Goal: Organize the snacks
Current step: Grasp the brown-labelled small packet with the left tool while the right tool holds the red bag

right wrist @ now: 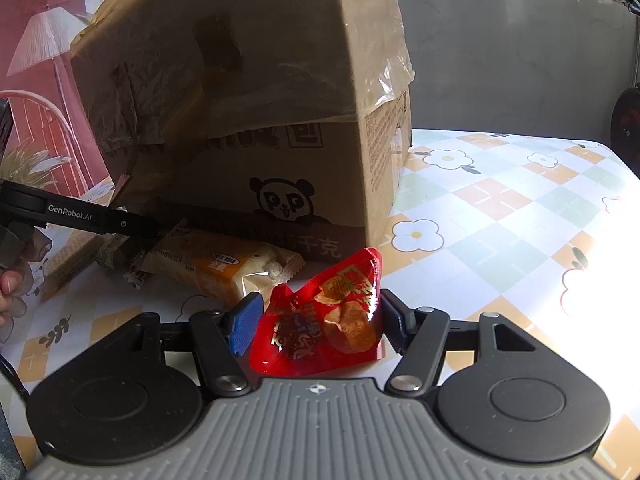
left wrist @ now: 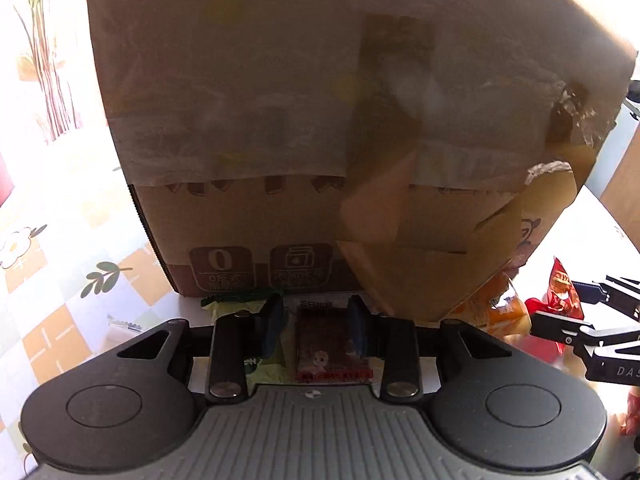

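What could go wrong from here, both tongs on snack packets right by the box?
1. Left tongs pinch the brown packet over a green packet; that might lift too.
2. Right tongs hold the slick red pouch loosely; it could slip.
3. The cardboard box stands close ahead; either could bump it.

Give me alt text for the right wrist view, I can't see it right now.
The right gripper holds a red snack packet between its blue pads, just above the flowered tablecloth. Behind it stands a large cardboard box with a panda print, and a yellow packet lies at its foot.
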Tool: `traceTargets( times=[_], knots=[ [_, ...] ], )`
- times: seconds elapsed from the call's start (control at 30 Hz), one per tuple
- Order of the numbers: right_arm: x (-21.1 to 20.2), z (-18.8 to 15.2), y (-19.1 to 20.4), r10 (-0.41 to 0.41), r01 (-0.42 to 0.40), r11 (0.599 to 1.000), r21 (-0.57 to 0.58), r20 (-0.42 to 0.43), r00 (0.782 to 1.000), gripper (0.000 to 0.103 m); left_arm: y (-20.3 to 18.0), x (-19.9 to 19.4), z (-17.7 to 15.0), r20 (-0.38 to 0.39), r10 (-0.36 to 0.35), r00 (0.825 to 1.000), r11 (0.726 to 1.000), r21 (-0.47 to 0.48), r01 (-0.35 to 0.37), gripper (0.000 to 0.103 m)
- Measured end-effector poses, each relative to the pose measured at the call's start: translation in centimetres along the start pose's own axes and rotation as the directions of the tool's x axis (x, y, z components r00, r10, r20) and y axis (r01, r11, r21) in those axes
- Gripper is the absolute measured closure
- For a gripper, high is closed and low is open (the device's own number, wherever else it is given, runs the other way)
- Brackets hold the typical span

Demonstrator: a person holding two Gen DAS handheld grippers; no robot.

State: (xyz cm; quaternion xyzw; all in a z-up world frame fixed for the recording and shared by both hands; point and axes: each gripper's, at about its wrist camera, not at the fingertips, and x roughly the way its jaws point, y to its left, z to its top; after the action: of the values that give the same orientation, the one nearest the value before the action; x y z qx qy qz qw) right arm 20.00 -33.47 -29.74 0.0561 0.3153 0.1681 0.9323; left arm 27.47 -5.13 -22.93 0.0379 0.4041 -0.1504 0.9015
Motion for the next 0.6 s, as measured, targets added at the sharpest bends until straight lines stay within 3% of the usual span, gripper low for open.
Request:
traceTargets(
  times=[0.13,0.33,0.43,0.6],
  knots=[
    [-0.1,-0.1,0.0,0.001,-0.001,1.000,0.005,0.002,1.000,0.038,-1.0,0.5,-0.6,-0.015,0.014,1.000,0.999,0.043,-0.014,0.066],
    [-0.1,-0.1,0.0,0.002,-0.002,1.000,0.008,0.003,1.000,0.038,0.3,1.1,-0.6,-0.036,0.034,0.999,0.998,-0.044,-0.035,0.060],
    [-0.1,-0.1,0.1,0.003,-0.003,1.000,0.012,0.005,1.000,0.038,0.5,1.2,-0.7,-0.031,-0.013,0.999,0.998,-0.069,0.011,0.051],
    [-0.2,-0.1,0.0,0.007,-0.007,1.000,0.022,0.008,1.000,0.038,-0.4,0.9,-1.5,-0.026,0.006,1.000,0.999,-0.038,-0.007,0.051]
  ],
)
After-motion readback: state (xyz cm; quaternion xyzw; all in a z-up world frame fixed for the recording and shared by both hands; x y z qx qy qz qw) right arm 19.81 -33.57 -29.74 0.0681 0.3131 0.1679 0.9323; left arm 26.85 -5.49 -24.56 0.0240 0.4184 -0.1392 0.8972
